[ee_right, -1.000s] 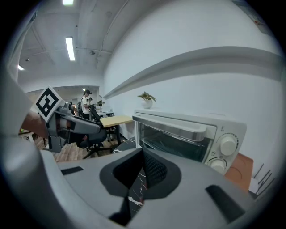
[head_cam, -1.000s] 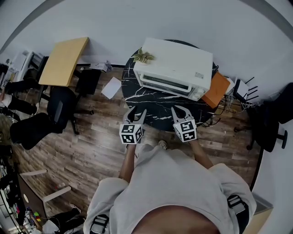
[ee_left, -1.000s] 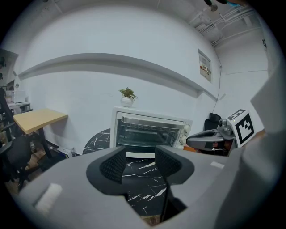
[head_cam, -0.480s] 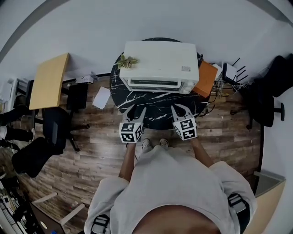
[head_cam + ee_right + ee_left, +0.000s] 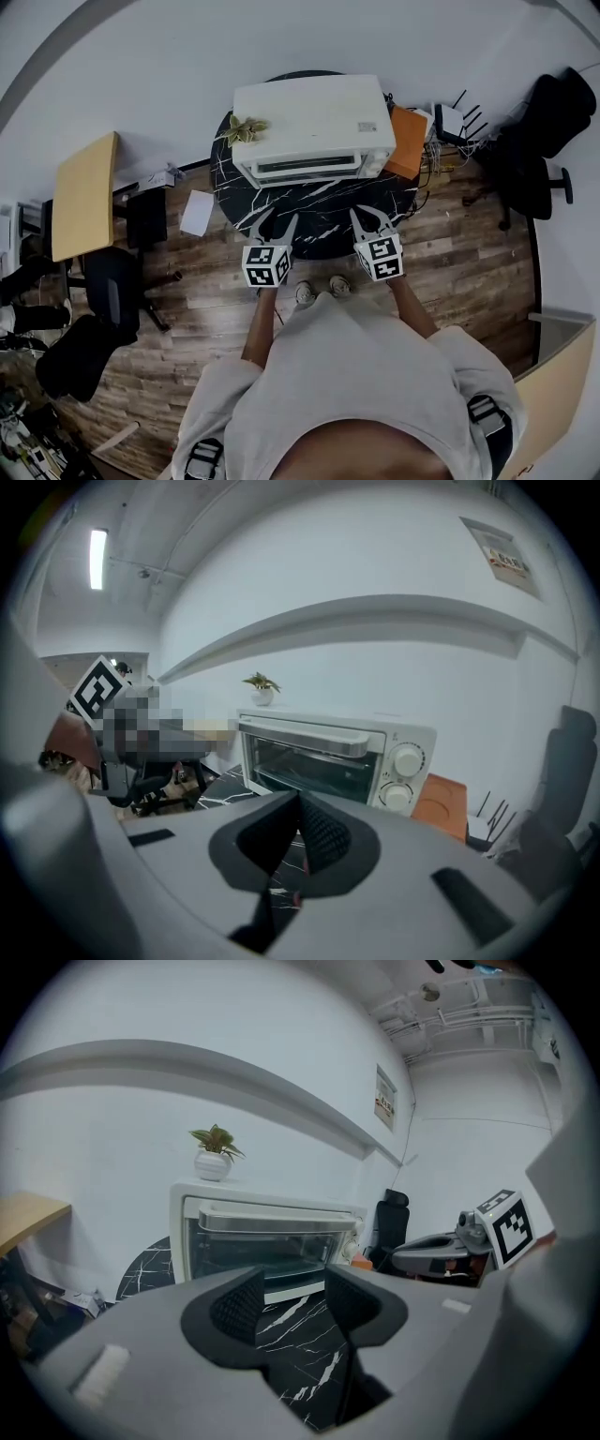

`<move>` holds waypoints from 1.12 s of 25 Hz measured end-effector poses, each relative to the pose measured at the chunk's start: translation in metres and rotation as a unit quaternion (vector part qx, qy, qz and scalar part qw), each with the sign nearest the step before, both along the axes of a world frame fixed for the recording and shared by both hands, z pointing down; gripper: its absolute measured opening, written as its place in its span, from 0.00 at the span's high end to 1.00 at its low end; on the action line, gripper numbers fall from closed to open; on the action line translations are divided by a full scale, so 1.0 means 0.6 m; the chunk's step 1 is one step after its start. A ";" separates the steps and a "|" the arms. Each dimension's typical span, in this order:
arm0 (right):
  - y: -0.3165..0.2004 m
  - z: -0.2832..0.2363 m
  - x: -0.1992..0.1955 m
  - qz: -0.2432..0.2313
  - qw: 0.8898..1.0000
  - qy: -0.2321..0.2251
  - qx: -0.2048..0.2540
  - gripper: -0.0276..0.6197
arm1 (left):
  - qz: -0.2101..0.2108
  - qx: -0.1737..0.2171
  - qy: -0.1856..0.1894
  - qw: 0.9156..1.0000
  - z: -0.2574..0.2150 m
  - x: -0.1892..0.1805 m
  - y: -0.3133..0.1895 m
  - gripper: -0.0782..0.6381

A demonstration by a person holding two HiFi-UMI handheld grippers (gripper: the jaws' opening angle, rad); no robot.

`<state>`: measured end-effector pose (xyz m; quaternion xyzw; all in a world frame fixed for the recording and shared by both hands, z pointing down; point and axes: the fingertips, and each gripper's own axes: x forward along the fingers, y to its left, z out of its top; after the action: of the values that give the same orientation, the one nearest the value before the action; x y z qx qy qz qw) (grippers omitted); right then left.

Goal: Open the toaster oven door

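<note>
Approach step: the toaster oven door [image 5: 302,167] is shut, untouched. Left tool [image 5: 292,1299] gapes empty and right tool [image 5: 300,832] is pinched closed; next, grasp the handle [image 5: 272,1215].

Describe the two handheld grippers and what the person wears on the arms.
The left gripper and the right gripper look alike. Each has a grey moulded body with two dark, textured pads. Each also carries a white cube printed with black square markers. No cables show. The person wears a light grey top with loose sleeves.
</note>
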<state>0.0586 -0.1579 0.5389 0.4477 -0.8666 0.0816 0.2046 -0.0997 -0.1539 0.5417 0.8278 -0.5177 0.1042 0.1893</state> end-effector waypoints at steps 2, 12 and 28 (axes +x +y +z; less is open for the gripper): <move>0.005 0.001 -0.002 0.010 1.000 0.001 -0.001 0.94 | 0.012 -0.001 0.000 1.000 0.000 -0.001 -0.003 0.60; 0.010 -0.002 -0.017 0.038 0.999 0.005 -0.001 0.94 | 0.041 0.006 0.005 0.999 -0.009 -0.013 -0.021 0.60; 0.005 0.012 -0.010 0.023 1.000 0.013 -0.007 0.94 | 0.013 -0.006 0.097 0.995 -0.010 -0.006 -0.028 0.60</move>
<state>0.0526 -0.1548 0.5461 0.4672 -0.8526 0.0870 0.2173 -0.1032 -0.1707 0.5359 0.8393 -0.4860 0.0292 0.2421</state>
